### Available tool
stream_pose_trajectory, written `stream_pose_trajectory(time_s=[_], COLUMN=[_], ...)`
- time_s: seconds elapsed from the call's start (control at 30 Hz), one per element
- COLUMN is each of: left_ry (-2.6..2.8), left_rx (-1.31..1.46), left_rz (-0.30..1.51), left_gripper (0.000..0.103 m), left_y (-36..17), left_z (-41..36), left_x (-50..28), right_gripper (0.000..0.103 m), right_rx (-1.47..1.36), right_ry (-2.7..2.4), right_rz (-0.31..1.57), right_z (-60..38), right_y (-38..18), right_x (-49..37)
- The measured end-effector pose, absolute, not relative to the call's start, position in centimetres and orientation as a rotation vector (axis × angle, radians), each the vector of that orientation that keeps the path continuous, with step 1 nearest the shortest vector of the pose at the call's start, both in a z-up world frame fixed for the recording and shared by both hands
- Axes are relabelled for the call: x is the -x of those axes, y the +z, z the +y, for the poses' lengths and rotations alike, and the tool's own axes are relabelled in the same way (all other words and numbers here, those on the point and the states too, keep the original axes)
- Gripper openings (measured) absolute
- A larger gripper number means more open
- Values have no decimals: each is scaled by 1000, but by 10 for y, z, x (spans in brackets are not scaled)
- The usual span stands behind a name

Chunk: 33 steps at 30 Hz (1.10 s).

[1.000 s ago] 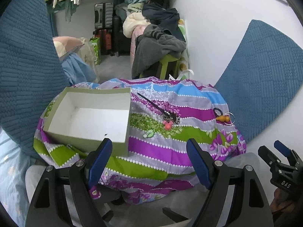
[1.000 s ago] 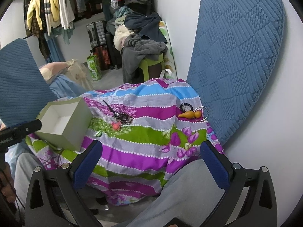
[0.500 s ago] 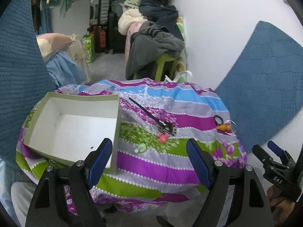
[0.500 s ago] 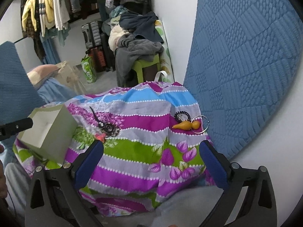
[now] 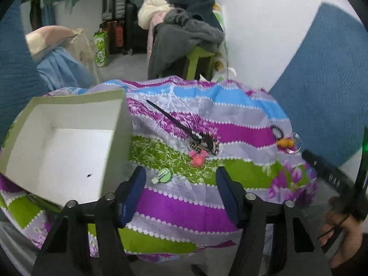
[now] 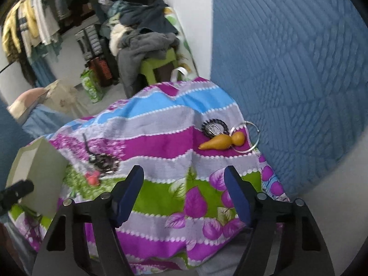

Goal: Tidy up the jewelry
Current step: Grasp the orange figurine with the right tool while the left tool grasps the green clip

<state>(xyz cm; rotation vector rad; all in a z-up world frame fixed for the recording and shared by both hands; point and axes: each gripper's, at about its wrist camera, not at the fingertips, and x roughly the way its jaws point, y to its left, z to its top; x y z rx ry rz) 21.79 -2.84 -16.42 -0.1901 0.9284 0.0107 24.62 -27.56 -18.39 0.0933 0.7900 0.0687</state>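
My left tongs [image 5: 180, 189] and right tongs [image 6: 184, 189] both hang empty, jaws just narrowed but unclenched. The green clip [image 5: 162, 176] lies just ahead of the left, beside the open box [image 5: 116, 147]. The orange pendant [image 6: 222, 142] lies crosswise farther ahead of the right.

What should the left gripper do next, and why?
Probably ease the left gripper down onto the green clip. Its jaws have just been closing but hold nothing, the clip lies nearest between them, and the box beside it is open and empty.

Two wrist fisheyes, angled down, near the striped cloth [image 5: 184, 209]; shared, somewhat blurred: box [image 5: 62, 142].
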Motion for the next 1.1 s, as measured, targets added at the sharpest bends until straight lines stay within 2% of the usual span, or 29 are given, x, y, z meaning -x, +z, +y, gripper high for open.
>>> stream_pose_trajectory(time_s=[0.2,0.3,0.4,0.77,0.87,0.97,1.1], left_ry=[14,25,48,124,130,125,116], left_rx=[122,132,138,133,117,118,121], left_rz=[975,1014,1023,1048,1055,1065,1061], left_gripper=[57,51,50,43,42,32,26], left_y=[-199,-220,-234,-261,-268,-272,-275], left_z=[-40,-36,-31,-19,-20,-18,-19], left_x=[-231,-241,-245,-261,-264,-266,-269], right_gripper=[69,69,68,68,64,61,57], right_rx=[-129,-125,-135,-149,-157,-174,-168], right_ry=[19,-10,-26,-111,-131,-148,-165], right_rz=[833,840,855,855,857,860,875], right_z=[-286,-290,-295,-308,-311,-316,-318], right_y=[-209,-219,-228,-250,-255,-259,-267], right_x=[-271,-284,-299,-346,-352,-358,-364])
